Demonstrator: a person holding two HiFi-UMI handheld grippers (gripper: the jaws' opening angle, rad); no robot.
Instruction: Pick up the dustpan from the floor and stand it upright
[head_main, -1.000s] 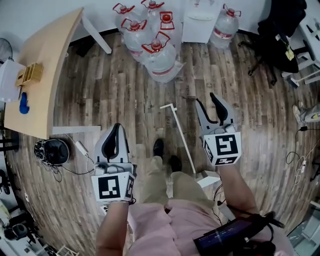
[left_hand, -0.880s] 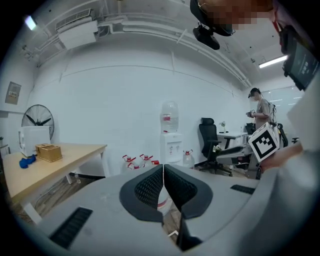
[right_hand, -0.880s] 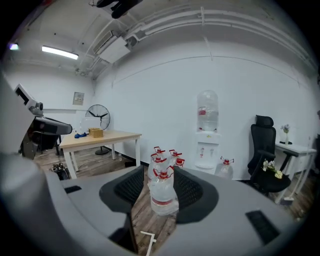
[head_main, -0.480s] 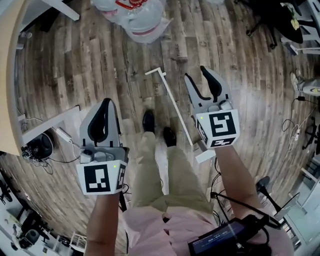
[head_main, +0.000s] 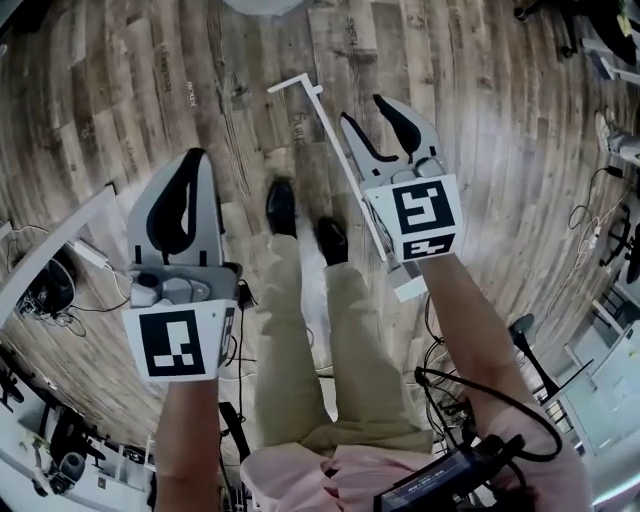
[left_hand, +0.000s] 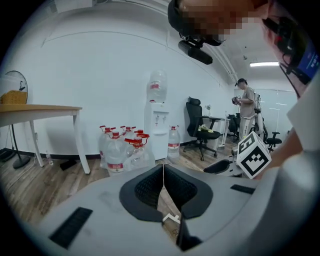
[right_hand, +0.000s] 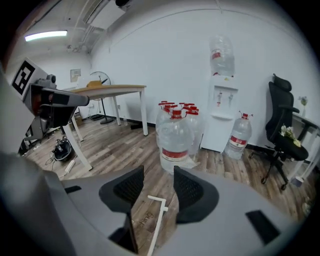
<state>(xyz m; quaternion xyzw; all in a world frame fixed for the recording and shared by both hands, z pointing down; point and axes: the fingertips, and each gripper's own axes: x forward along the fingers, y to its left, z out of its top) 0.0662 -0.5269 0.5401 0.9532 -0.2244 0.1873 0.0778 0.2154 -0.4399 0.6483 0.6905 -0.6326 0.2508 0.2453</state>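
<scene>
Left claw (head_main: 190, 163) together, right claw (head_main: 364, 110) apart

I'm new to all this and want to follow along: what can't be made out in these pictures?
Head view: the dustpan shows its long handle, but its pan end is mostly hidden under the right hand-held gripper and forearm.
Right gripper view: that gripper's own body and the bottom edge cut the handle off.
Left gripper view: the distant person is too small to tell what they hold.

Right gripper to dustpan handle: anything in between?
Nothing. Right gripper view shows the dustpan handle straight through the open right gripper, only floor around it.
</scene>
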